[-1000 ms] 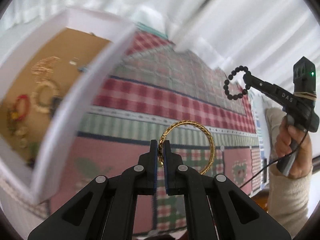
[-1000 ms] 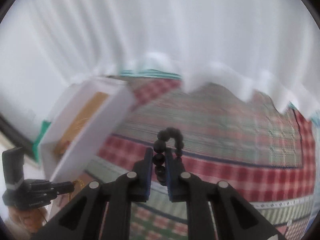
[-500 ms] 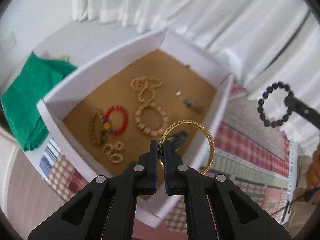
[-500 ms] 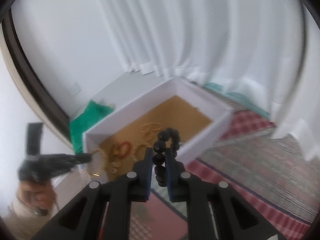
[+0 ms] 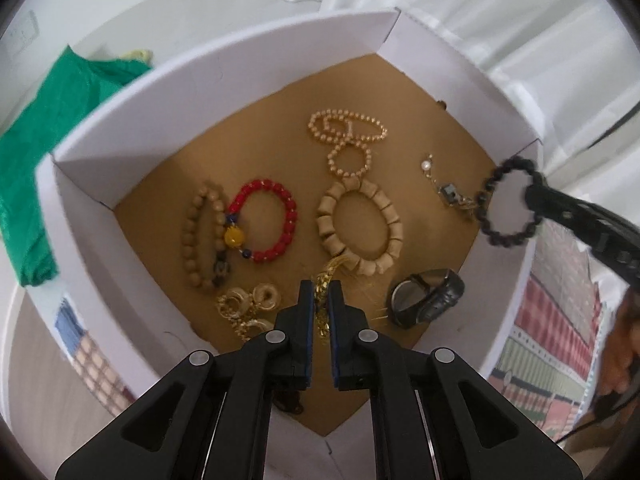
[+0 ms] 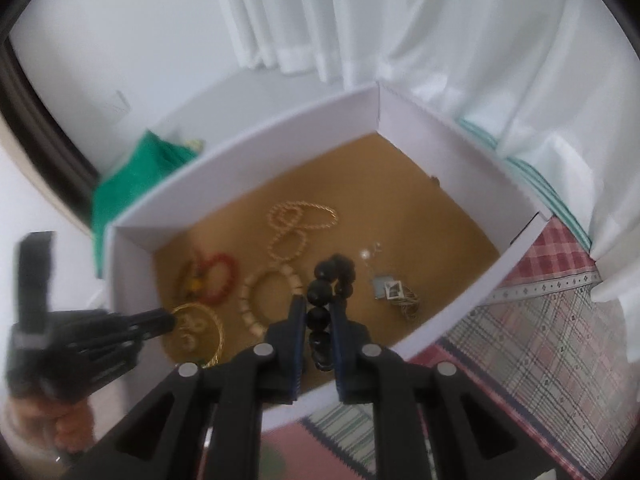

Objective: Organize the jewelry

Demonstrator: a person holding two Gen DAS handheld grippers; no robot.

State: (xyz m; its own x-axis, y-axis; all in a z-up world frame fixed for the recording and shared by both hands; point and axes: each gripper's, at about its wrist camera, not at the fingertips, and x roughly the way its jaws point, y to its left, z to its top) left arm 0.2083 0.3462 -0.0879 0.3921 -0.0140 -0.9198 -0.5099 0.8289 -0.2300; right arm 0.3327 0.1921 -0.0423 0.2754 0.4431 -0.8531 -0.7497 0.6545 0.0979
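My left gripper (image 5: 320, 292) is shut on a gold bangle (image 5: 325, 280), held edge-on over the near part of a white box (image 5: 200, 80) with a brown floor. In the right wrist view the bangle (image 6: 216, 328) hangs low in the box's left corner from the left gripper (image 6: 170, 319). My right gripper (image 6: 318, 308) is shut on a black bead bracelet (image 6: 320, 292), above the box's near wall. In the left wrist view that black bead bracelet (image 5: 490, 200) hovers over the box's right wall.
In the box lie a red bead bracelet (image 5: 280, 196), a wooden bead bracelet (image 5: 192, 236), a chunky beige bracelet (image 5: 328, 224), pearl strands (image 5: 344, 128), gold earrings (image 5: 248, 304), a watch (image 5: 424, 300) and a small chain (image 5: 448, 192). A green cloth (image 5: 48, 112) lies left. A plaid cloth (image 6: 540, 340) lies right.
Both grippers have moved from above the plaid cloth to over the box and come down towards it. The bangle now hangs edge-on inside the box. The black bracelet is over the box.
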